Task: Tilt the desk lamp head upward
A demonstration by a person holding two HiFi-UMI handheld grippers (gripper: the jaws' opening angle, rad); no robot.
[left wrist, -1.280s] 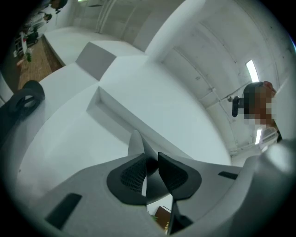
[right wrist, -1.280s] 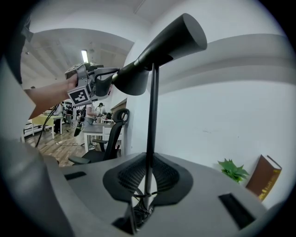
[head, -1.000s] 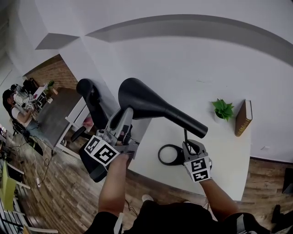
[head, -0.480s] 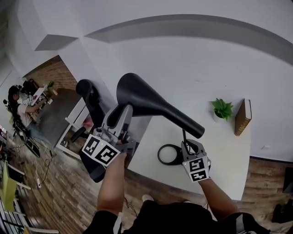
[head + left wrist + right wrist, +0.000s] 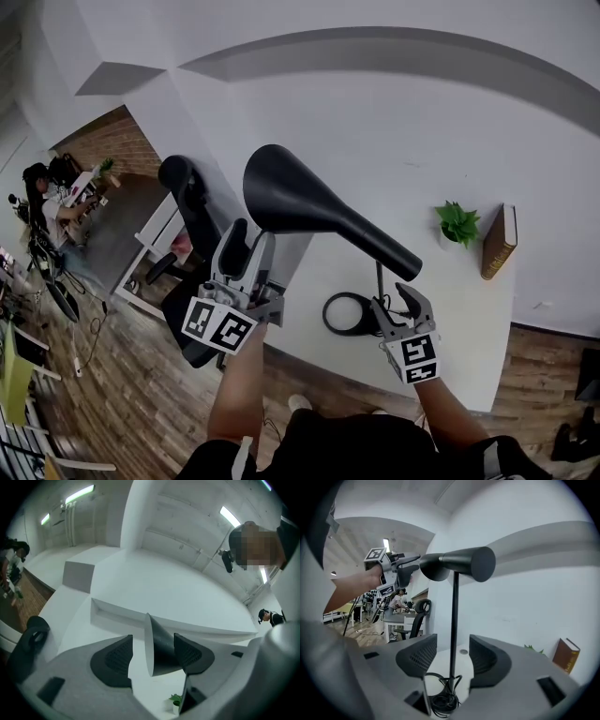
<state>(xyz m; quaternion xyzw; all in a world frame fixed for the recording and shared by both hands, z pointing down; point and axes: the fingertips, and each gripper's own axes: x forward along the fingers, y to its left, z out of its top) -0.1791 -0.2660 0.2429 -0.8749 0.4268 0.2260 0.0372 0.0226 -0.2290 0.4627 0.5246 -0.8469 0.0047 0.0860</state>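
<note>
- Left gripper view: my left gripper (image 5: pixel 152 638) jaws opening, head (image 5: pixel 164 654) rim between.
- Right gripper (image 5: pixel 452 652) jaws opening round pole (image 5: pixel 454 616).
- Head likely light, slick, stiff-hinged; grip rim.

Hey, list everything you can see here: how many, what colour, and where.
table: one, white, against the wall
lamp: one, black, on the table, ring base near the front edge
book: one, brown, upright against the wall
plant: one, green, at the table's back, beside the book
chair: one, black, left of the table
person: one, colour unclear, seated far left
floor: one, brown wood, below
left gripper: one, grey, jaws opening, rim of the lamp's head between them
right gripper: one, grey, jaws opening, the lamp's pole between them
</note>
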